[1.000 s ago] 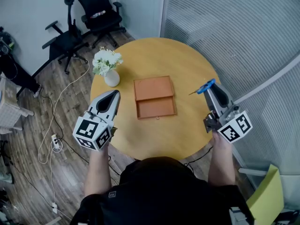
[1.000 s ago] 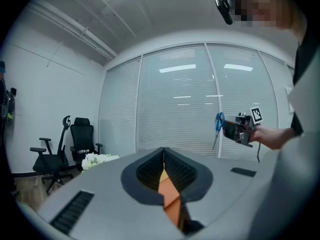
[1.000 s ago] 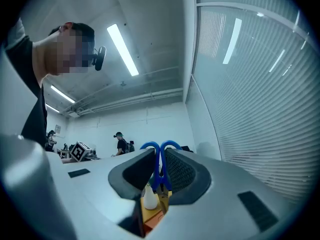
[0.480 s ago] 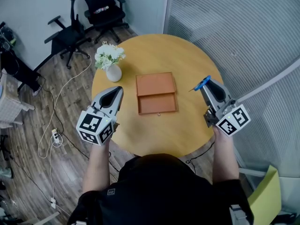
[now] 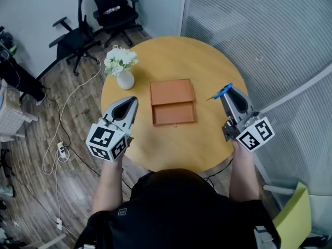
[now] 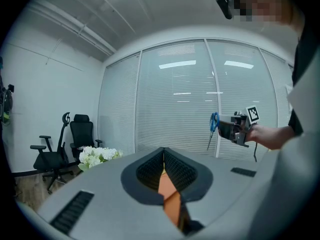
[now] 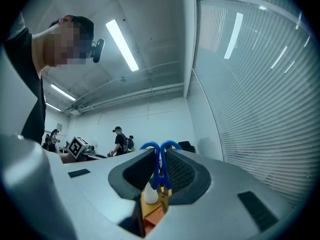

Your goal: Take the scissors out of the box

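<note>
An open brown box (image 5: 173, 109) lies at the middle of the round wooden table (image 5: 171, 61), its inside showing empty. The blue-handled scissors (image 5: 222, 93) hang in the air to the right of the box, and my right gripper (image 5: 227, 92) is shut on them. In the right gripper view the blue handle loops (image 7: 160, 166) sit between the pads of the right gripper (image 7: 159, 156). The left gripper view shows the scissors (image 6: 213, 126) with blades pointing down. My left gripper (image 5: 129, 102) hovers left of the box, its jaws together and empty (image 6: 163, 151).
A white vase of flowers (image 5: 121, 66) stands on the table's left side. Two black office chairs (image 5: 111, 12) and loose cables (image 5: 62, 154) are on the wooden floor to the left. A glass wall with blinds (image 5: 270, 45) runs along the right.
</note>
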`<state>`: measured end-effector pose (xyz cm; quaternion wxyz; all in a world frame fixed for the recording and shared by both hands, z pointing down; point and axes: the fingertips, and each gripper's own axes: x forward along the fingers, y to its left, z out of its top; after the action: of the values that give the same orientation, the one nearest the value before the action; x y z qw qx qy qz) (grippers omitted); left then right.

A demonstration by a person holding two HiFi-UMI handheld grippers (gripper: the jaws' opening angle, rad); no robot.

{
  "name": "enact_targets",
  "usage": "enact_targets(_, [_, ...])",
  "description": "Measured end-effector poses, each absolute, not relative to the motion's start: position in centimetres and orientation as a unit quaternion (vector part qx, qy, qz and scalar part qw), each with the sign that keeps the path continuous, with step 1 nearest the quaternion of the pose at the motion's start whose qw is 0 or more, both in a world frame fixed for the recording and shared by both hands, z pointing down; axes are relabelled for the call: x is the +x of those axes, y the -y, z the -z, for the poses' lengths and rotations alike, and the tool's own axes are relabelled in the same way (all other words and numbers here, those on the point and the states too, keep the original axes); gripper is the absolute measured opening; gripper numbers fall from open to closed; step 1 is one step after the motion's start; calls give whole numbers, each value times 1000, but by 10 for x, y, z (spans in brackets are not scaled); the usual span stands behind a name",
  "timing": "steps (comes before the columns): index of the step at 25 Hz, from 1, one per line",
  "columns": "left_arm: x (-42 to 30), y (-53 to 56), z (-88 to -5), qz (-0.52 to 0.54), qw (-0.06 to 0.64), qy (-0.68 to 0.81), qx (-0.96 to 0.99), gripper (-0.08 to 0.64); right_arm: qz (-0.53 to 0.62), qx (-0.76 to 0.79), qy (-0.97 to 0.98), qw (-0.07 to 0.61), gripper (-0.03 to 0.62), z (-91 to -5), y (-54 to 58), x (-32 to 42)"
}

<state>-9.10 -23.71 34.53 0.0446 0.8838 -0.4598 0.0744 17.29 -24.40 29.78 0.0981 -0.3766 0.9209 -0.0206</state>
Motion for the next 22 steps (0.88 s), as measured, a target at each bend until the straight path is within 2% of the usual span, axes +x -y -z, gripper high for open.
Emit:
enact_targets(16, [-102,239,-355,-76,50,467,880,14,27,-407,-905,121,86,-294,239,211])
enact_targets(22, [-101,237,-360,-76,55,466,880,14,24,-405,-908,106,86,-301,236,206])
